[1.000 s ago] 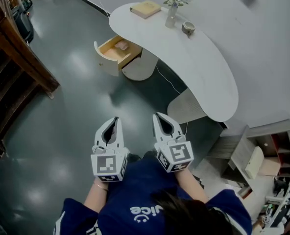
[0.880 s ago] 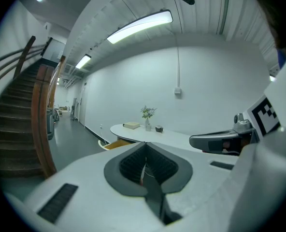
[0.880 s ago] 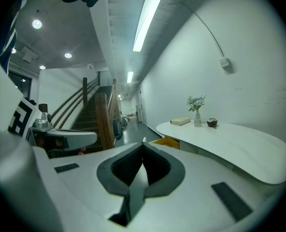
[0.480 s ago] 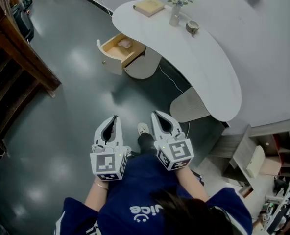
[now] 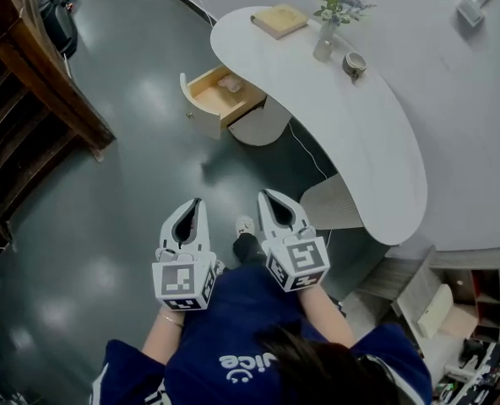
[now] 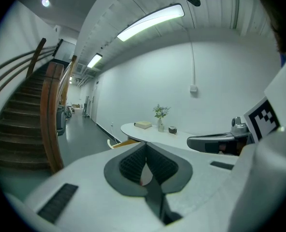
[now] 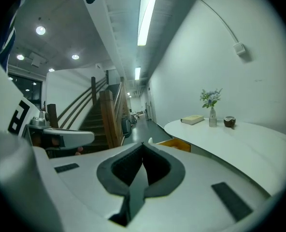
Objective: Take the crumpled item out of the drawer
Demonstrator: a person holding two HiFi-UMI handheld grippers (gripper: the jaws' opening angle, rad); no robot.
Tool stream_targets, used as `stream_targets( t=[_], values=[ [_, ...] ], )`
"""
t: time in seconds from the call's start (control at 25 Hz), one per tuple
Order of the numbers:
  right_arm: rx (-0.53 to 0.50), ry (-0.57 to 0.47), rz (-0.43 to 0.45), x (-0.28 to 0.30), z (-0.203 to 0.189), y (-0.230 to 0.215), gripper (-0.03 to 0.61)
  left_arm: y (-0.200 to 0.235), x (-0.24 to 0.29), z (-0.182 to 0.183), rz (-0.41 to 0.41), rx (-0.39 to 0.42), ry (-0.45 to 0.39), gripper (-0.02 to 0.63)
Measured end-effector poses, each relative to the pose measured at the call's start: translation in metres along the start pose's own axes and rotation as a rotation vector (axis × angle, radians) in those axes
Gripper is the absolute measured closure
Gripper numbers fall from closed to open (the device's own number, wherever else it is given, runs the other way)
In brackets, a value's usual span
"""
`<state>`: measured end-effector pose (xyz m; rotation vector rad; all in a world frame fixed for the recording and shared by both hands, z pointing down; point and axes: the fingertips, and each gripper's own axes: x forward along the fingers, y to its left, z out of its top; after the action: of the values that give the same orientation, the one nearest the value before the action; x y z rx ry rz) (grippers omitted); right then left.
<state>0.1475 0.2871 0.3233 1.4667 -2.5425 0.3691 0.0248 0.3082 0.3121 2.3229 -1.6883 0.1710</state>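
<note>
The person stands well back from the curved white bench, both arms held low in front of the body. The left tongs are clenched, the tips meeting with nothing between them. The right tongs are clenched the same way and carry nothing. Both point roughly toward the far end of the bench.

There, under the bench top, a wooden drawer hangs pulled open over the dark floor. The crumpled item, a small pale pinkish wad, lies inside it, toward the back, close under the bench edge. It is untouched, and both tongs are well apart from it. On the bench top above are a book, a vase with a sprig of flowers and a small cup. None of them is in the way of the drawer. A wooden staircase runs along the left side.

As I read it, this is the approach, and no reach has begun. The drawer is already open, so no pull on it is needed. The next move calls for closing the gap to the drawer, spreading one pair of tongs, then lowering it into the drawer from above. The wad looks soft and light, so a pinch around its bulk should lift it clear of the drawer walls.
</note>
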Motion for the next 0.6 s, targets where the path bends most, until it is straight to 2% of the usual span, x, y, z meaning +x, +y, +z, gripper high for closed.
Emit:
stream_targets(
  t=[0.16,0.6],
  values=[
    [-0.012,0.020,0.033,0.026,0.004,-0.023,0.571,0.001,0.033,0.002,0.027,-0.030,0.011,0.609],
    [-0.013,0.031,0.104,0.094,0.028,-0.096,0.571,-0.002,0.126,0.025,0.097,-0.027,0.015,0.609]
  ],
)
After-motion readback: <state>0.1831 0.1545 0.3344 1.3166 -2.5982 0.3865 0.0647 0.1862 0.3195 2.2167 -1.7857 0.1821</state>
